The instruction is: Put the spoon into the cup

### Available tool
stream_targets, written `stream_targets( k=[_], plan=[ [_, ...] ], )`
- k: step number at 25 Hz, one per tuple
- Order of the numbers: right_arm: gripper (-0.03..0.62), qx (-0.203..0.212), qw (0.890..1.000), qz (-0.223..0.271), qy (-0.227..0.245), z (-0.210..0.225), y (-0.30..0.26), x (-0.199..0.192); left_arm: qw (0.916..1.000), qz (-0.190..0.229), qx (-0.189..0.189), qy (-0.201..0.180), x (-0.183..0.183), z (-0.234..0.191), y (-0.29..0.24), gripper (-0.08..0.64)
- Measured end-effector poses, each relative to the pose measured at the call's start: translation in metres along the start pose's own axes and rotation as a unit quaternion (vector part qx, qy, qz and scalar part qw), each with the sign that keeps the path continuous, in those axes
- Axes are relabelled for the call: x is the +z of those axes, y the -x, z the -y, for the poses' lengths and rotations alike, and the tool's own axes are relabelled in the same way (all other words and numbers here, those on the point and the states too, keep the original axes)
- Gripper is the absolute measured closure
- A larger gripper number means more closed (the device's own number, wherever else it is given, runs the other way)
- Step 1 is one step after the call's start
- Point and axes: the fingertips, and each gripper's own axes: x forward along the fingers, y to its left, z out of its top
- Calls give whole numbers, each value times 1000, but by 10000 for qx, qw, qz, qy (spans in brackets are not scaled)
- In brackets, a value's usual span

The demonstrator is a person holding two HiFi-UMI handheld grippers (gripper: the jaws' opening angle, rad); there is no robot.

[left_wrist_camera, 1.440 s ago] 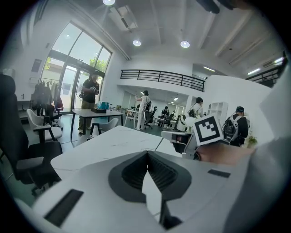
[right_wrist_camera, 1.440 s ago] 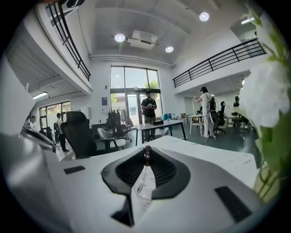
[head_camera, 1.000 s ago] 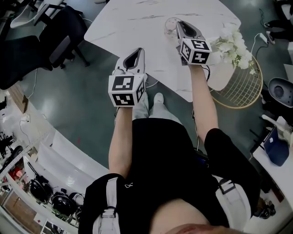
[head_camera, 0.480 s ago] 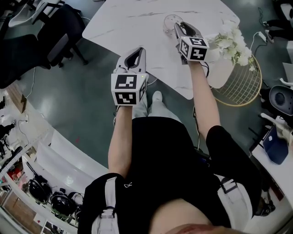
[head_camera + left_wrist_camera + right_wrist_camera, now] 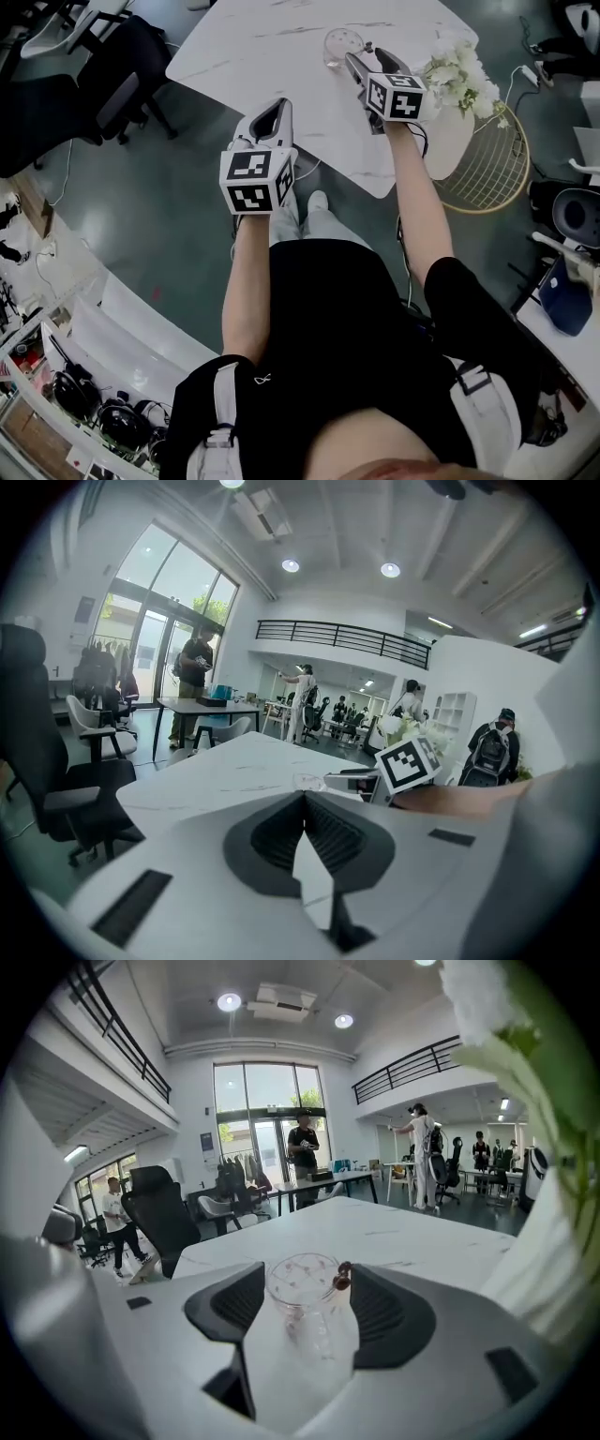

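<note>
A clear glass cup [image 5: 339, 45] stands on the white marble table [image 5: 262, 47]. In the right gripper view the cup [image 5: 302, 1307] sits just ahead of my jaws, and a thin spoon with a brown end [image 5: 343, 1276] leans inside it against the rim. My right gripper [image 5: 366, 54] is opening wide; the cup shows in the gap [image 5: 305, 1274], and neither pad touches it or the spoon. My left gripper [image 5: 272, 111] hangs over the table's near edge, shut and empty [image 5: 304, 795].
White flowers [image 5: 459, 73] stand at the table's right end, close beside my right gripper. A gold wire basket [image 5: 492, 173] is on the floor to the right. Black office chairs [image 5: 112, 66] stand left of the table. People stand in the background.
The right jaws have spread from nearly closed to wide open, and the spoon now rests in the cup, free of them. The left gripper has barely shifted.
</note>
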Motion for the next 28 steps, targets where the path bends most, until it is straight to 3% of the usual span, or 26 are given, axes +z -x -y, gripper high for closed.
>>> stream_targets(
  k=[6,12,16,21,25,28],
  plan=[
    [333,110,9959,888,150,-24,59,51,9995,289,3,125,10,16,4,543],
    [480,-7,9825,1809,449,-54,135,97,9961,862,-122,154,42,47,9,543],
    [586,-112,9740,2251,209,-48,184,113,9916,1273,-221,89,72,69,17,543],
    [586,-135,9729,2285,319,-33,214,119,9863,1619,-292,-83,100,88,22,543],
    [586,-307,9780,1958,653,-28,210,99,9860,1624,-350,-170,103,98,20,543],
    [586,-194,9793,1910,636,-29,208,92,9862,1585,-392,-255,105,104,15,545]
  ],
)
